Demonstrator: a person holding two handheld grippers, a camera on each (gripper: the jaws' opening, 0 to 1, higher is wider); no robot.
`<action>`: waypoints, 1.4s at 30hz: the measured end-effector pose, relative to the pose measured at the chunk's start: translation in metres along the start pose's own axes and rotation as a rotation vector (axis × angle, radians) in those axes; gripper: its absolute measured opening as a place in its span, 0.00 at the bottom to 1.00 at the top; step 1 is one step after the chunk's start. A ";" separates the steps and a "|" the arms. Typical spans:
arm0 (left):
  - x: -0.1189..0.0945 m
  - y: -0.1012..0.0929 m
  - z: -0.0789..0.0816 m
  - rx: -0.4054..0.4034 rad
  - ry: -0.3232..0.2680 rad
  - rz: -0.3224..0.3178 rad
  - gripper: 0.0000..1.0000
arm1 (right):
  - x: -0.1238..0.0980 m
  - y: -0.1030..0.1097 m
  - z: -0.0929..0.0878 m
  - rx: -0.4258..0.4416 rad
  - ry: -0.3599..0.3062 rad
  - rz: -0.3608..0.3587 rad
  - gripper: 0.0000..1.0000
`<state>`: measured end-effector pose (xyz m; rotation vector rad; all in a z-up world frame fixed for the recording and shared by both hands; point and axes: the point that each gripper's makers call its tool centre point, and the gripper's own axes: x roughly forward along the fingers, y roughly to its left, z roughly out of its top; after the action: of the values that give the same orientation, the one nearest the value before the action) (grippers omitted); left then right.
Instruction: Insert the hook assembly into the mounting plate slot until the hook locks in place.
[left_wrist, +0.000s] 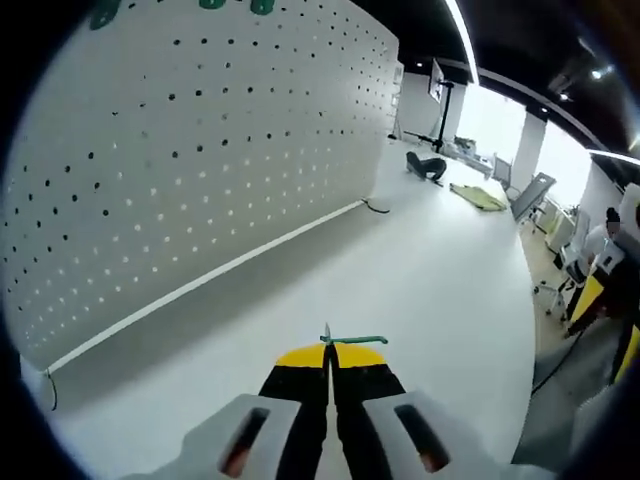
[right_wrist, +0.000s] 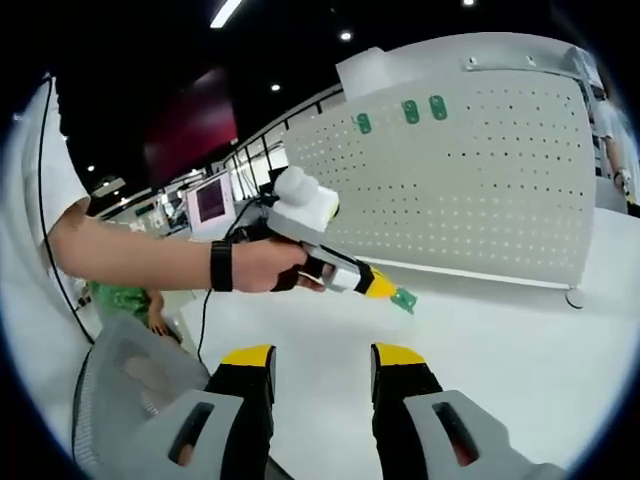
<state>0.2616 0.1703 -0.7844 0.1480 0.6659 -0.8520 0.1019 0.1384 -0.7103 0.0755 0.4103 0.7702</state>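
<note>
Above the white bench (left_wrist: 420, 290), the left gripper (left_wrist: 328, 352) has its fingers clamped on the green hook assembly (left_wrist: 352, 341). At 10 o'clock stands the pegboard (left_wrist: 200, 150), apart from it. Right gripper (right_wrist: 322, 362) fingers stand apart, empty; green mounting plates (right_wrist: 411, 110) sit at 12 o'clock.

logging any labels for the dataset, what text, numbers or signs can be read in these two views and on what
None can be read in either view.
The pegboard bears holes and three green hooks, no lettering.
The left gripper, shut on a green hook, shows no brand mark.
The monitor behind the person's hand glows pink, too blurred to read.
The right gripper is unmarked.
</note>
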 end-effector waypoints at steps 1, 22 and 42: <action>-0.004 -0.003 0.000 -0.005 -0.003 -0.001 0.01 | 0.000 0.001 0.000 -0.004 0.000 0.001 0.38; -0.062 -0.031 -0.005 -0.108 -0.025 -0.009 0.01 | 0.001 0.023 0.006 -0.065 -0.004 0.029 0.37; -0.131 -0.057 -0.020 -0.154 -0.062 -0.067 0.01 | 0.025 0.060 0.013 -0.117 -0.006 0.038 0.35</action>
<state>0.1477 0.2250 -0.7140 -0.0396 0.6780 -0.8633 0.0834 0.1994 -0.6942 -0.0240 0.3585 0.8297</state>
